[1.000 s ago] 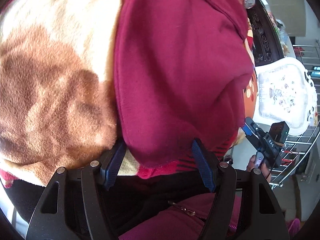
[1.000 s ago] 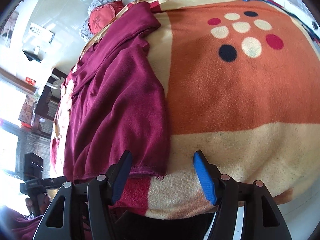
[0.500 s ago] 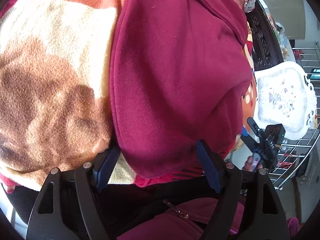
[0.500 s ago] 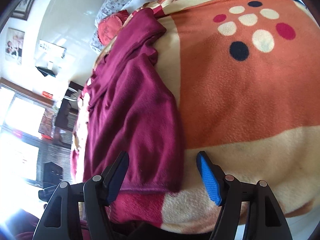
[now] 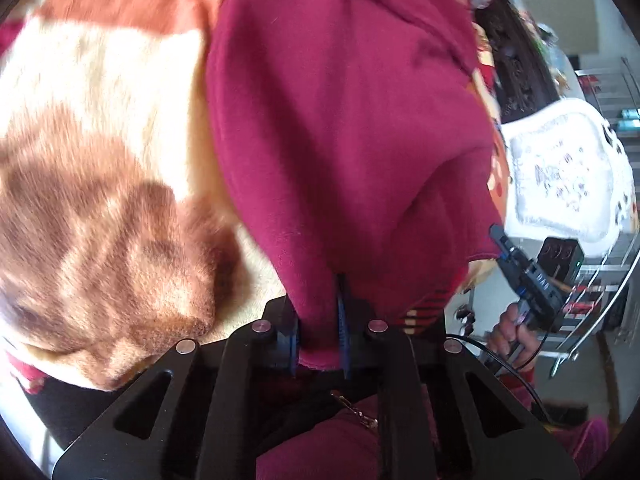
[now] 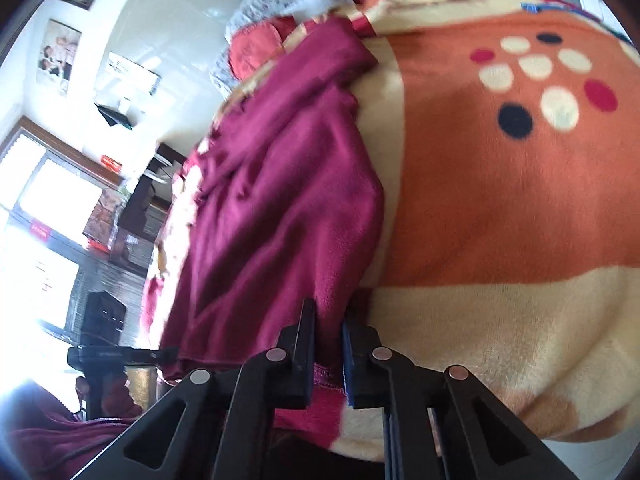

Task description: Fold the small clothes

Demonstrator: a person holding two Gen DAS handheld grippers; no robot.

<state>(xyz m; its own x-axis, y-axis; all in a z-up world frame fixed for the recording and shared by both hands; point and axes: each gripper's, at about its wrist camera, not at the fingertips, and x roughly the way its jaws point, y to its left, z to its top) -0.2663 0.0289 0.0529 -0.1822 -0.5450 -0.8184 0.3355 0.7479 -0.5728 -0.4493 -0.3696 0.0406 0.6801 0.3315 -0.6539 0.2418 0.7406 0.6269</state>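
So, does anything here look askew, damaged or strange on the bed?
Nothing looks damaged or spilled. The maroon garment lies a bit rumpled on the blanket, bunched at its far end. Both the left gripper and the right gripper are closed on its near hem.

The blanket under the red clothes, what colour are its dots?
The blanket has cream, red and dark navy dots on orange, clearest in the right wrist view.

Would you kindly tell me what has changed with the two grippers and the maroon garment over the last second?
Both sets of jaws closed. The left gripper now pinches the near hem of the maroon garment, and the right gripper pinches the hem at its own corner. A second ago both stood open around that edge. The garment still lies spread on the blanket.
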